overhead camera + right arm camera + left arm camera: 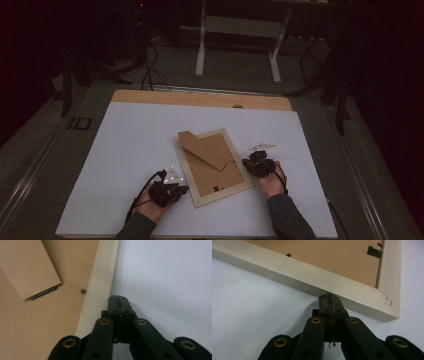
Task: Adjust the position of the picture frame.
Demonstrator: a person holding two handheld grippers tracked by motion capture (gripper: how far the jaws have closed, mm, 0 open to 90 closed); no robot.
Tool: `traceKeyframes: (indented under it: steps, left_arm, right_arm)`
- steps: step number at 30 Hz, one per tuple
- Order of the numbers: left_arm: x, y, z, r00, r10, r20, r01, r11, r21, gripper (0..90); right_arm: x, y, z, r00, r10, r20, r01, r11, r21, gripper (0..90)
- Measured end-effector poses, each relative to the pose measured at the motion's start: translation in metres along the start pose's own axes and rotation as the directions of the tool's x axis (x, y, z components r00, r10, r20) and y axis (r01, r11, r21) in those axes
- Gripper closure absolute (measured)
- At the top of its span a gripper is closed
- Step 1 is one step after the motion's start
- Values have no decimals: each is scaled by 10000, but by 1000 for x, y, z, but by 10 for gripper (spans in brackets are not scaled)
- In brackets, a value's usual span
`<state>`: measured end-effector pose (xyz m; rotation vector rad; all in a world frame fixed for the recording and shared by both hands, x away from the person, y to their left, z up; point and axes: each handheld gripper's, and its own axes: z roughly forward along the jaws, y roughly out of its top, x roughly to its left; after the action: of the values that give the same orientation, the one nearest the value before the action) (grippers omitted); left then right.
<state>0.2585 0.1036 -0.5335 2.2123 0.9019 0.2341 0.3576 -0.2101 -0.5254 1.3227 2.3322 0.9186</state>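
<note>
Lying face down near the middle of the white table, the frame shows its brown backing board and a folded-out stand. Small black tabs hold the board in the pale wood rim.

Left gripper: jaws pressed together, empty, tips touching the outer edge of the frame's near rail close to a corner. Right gripper: jaws together, empty, tips just beside the outer edge of the frame's right rail, on the table.

Judgement on handling: frame looks light and stiff; wood rim is the firm part. Board is thin and likely to flex; stand is hinged and will flop. Any glass underneath cannot be seen, so treat as fragile. Best hold is across a rail from the outer edge, or push from both sides. Smooth table: frame may slide.
</note>
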Motion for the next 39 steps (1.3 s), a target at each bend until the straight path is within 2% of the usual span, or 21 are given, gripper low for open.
traceKeyframes:
  steps: [14, 28, 34, 37, 39]
  left_arm:
    - [-15, 2, 6, 9991, 170, 381, -167, 9998, -90, 900]
    - [-22, 4, 10, 9974, 140, 704, -129, 9998, -159, 900]
    - [-23, 4, 12, 9949, 28, 1004, -5, 9997, -224, 900]
    - [-22, 4, 13, 9905, 109, 1370, -74, 9996, -260, 900]
    - [-23, 4, 13, 9894, 228, 1433, -188, 9994, -289, 900]
  right_arm:
    - [-5, 9, 8, 9994, 39, 335, -37, 10000, -54, 900]
    - [-11, 17, 14, 9993, 284, 249, -284, 9996, -28, 900]
    - [-13, 21, 17, 9993, 259, 288, -258, 9997, -15, 900]
    - [-13, 21, 17, 9997, 77, 247, -77, 10000, 7, 900]
    - [-13, 21, 16, 9998, 40, 213, -39, 10000, -38, 900]
